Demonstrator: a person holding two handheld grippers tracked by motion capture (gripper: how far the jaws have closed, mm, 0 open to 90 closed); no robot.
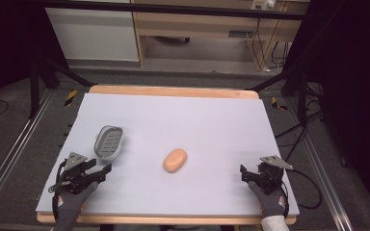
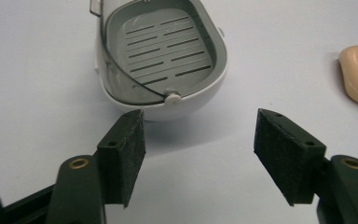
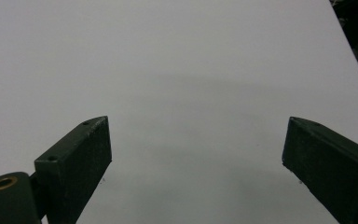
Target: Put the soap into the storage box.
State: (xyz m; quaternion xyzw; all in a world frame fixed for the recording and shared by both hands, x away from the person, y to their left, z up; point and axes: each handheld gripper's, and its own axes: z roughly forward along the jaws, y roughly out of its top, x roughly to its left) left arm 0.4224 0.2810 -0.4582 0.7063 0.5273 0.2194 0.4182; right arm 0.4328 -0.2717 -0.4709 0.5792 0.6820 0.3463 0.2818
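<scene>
1. The left gripper [image 1: 107,169] rests at the near-left of the pale lilac table cover [image 1: 197,120], its 2 jaws spread apart and empty, aimed at the dish.
2. Just beyond it sits the grey oval plastic soap dish with a slotted tray [image 1: 109,142], empty, its long axis running away from the person and leaning slightly right; a clear lid [image 2: 121,70] stands hinged up along 1 side.
3. Near the middle lies the peach oval soap bar [image 1: 175,160], well apart from the dish, long axis tilted up to the right.
4. The right gripper [image 1: 243,173] waits at the near-right, jaws wide apart, holding nothing.
5. Judging by this, nothing has begun: likely the bar is still to be placed in the dish.
</scene>
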